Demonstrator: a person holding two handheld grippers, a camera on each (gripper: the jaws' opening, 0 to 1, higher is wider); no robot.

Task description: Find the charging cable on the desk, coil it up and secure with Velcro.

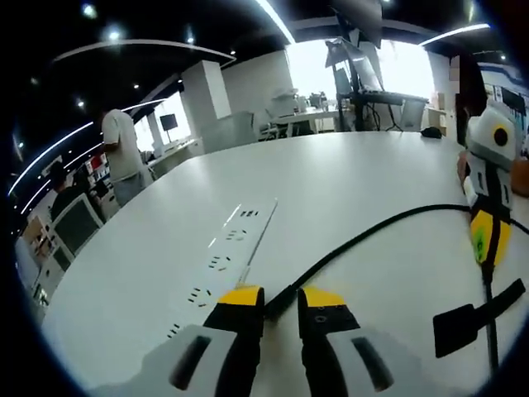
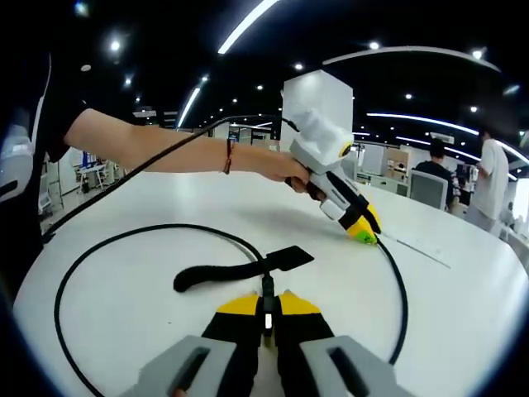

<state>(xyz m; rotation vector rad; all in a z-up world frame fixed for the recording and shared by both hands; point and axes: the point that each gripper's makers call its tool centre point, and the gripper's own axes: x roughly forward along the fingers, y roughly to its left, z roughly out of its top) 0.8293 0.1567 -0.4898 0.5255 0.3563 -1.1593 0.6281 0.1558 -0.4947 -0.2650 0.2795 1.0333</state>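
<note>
Clearly limp and light, the charging cable [image 2: 107, 248] loops across the lower frame; both grippers, left [image 1: 281, 296] and right [image 2: 266, 299], pinch it. Gripping beside the Velcro strap [image 2: 235, 269] looks best.

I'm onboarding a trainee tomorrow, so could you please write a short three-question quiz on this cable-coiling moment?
1. True or false: the left gripper is closed on the black charging cable.
2. Multiple choice: where does the Velcro strap sit? A) Fixed on the cable just beyond the right gripper. B) Wrapped around the power strip. C) Loose at the far edge of the white desk.
3. Fill in: in the right gripper view, the cable lies on the desk in a wide ____.

Key: 1 true; 2 A; 3 loop.
</note>
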